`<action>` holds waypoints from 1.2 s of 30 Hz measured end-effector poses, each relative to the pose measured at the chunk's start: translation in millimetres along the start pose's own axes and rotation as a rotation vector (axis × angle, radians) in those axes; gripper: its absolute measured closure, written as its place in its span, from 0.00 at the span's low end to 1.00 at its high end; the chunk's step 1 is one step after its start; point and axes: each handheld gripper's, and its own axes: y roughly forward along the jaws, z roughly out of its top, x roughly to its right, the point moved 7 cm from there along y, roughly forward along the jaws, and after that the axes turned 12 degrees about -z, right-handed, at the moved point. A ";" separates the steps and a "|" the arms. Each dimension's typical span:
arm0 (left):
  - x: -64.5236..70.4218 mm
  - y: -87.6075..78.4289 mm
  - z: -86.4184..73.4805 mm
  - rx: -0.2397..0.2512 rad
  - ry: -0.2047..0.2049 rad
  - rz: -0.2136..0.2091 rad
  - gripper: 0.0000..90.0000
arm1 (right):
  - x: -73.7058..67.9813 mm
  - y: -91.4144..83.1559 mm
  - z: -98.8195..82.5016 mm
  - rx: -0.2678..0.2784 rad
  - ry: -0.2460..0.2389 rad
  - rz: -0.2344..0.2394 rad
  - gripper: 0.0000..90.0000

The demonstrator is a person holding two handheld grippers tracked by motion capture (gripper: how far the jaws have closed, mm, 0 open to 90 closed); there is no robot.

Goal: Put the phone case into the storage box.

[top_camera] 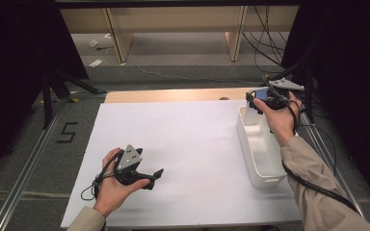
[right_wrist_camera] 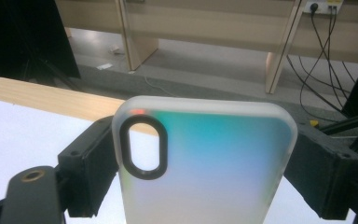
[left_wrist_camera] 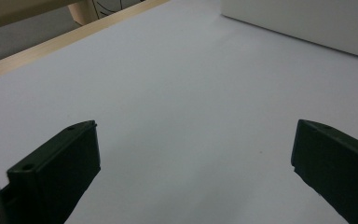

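My right gripper [right_wrist_camera: 200, 168] is clamped on a phone case [right_wrist_camera: 205, 163], one jaw against each long edge, and I hold it in the air over the far end of the white bin [top_camera: 250, 159], at the right side of the table. In the high view that gripper [top_camera: 261, 103] sits above the bin's far wall, so I judge the case either just lifted out of the bin or about to go down into it; I cannot tell which. Either way the grasp itself is done, and what is left is the carry and the set-down.

The case stands with its long axis running along the jaws, away from my hand. Its camera cutout [right_wrist_camera: 142, 145] is at the far end, toward the left jaw, and the iridescent back faces the gripper camera.

My left gripper [top_camera: 144, 175] rests low over the white board [top_camera: 183, 144], jaws wide apart and empty, pointing across the board toward the bin [left_wrist_camera: 307, 23].
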 end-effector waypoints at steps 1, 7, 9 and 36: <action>0.1 0.0 -0.1 0.000 -0.001 0.000 0.00 | -0.2 0.4 0.0 -0.004 0.002 0.000 0.20; 0.1 0.0 0.4 0.001 0.001 0.000 0.00 | -2.2 3.1 -0.4 -0.020 -0.013 0.003 0.20; 0.1 -0.1 0.4 0.001 0.001 0.000 0.00 | -3.0 4.0 -1.3 -0.030 -0.012 0.004 0.20; -0.1 0.0 0.2 0.002 -0.002 0.000 0.00 | -5.1 16.9 -10.9 -0.112 -0.016 -0.003 0.20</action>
